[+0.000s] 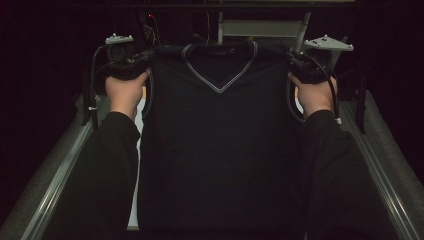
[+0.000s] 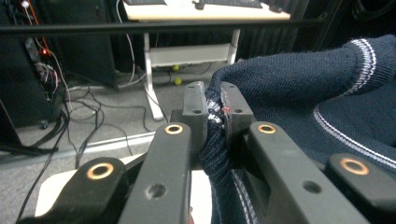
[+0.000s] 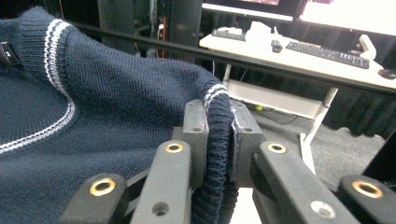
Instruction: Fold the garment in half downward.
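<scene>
A navy knit V-neck vest (image 1: 220,140) with white-striped trim hangs in the air between both hands, its front toward the high camera and its hem near the table. My left gripper (image 1: 145,56) is shut on the vest's left shoulder; in the left gripper view the knit (image 2: 261,79) is pinched between the jaws of that gripper (image 2: 214,100). My right gripper (image 1: 292,57) is shut on the other shoulder, where the striped armhole edge (image 3: 217,121) folds between the jaws of the gripper (image 3: 218,116). The V collar (image 1: 220,75) sits level between the two grips.
Under the vest lies a white table surface (image 1: 136,165) flanked by metal rails (image 1: 60,175) on both sides. A black crossbar (image 2: 140,28) runs ahead of the grippers. Beyond it stand a desk (image 3: 289,51) with keyboards and cables on the floor (image 2: 70,112).
</scene>
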{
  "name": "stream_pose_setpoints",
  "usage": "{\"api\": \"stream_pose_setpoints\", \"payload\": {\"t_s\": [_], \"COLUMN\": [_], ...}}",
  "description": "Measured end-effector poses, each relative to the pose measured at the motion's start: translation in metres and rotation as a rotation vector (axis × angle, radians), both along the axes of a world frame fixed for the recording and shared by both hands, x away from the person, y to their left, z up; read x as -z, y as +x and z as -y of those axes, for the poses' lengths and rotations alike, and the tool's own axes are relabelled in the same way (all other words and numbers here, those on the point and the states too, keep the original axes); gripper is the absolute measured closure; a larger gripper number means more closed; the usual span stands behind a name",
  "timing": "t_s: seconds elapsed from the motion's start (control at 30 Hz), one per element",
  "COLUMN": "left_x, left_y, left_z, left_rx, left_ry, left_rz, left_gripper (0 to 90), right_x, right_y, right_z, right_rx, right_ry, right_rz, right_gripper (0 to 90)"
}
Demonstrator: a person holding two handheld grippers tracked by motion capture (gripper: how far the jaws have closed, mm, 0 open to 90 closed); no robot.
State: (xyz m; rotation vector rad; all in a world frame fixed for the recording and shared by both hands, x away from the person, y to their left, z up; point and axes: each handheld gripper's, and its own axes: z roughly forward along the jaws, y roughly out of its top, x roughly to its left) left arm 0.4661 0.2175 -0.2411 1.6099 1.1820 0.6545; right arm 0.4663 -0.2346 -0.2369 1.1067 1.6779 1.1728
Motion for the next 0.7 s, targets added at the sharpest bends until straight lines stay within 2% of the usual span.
{"api": "stream_pose_setpoints", "payload": {"t_s": [0.13, 0.3, 0.33, 0.4, 0.43, 0.5, 0.57, 0.7], "left_x": [0.011, 0.032, 0.039, 0.047, 0.053, 0.063, 0.075, 0.101], "left_y": [-0.001, -0.010, -0.014, -0.021, -0.024, -0.032, -0.041, -0.059], "left_z": [-0.001, -0.001, -0.001, 0.001, 0.001, 0.002, 0.000, -0.001], "left_rx": [0.004, 0.024, 0.028, 0.031, 0.035, 0.045, 0.070, 0.094], "left_ry": [-0.008, -0.026, -0.027, 0.005, -0.001, -0.005, -0.043, -0.041], "left_rz": [-0.017, -0.031, -0.031, -0.034, -0.034, -0.041, -0.034, -0.029], "left_gripper": [79.7, 79.6, 79.6, 79.5, 79.5, 79.5, 79.4, 79.4], "right_x": [0.006, 0.026, 0.028, 0.037, 0.041, 0.052, 0.064, 0.082], "right_y": [0.000, -0.005, -0.007, -0.012, -0.015, -0.022, -0.030, -0.044], "right_z": [-0.001, 0.000, 0.001, 0.003, 0.004, 0.004, 0.006, 0.011], "right_rx": [-0.011, -0.024, -0.028, -0.040, -0.052, -0.066, -0.078, -0.099], "right_ry": [-0.004, 0.009, 0.012, 0.022, 0.038, 0.029, 0.035, 0.029], "right_rz": [-0.015, -0.035, -0.039, -0.042, -0.049, -0.048, -0.049, -0.062], "right_gripper": [80.2, 80.2, 80.2, 80.2, 80.2, 80.2, 80.2, 80.2]}}
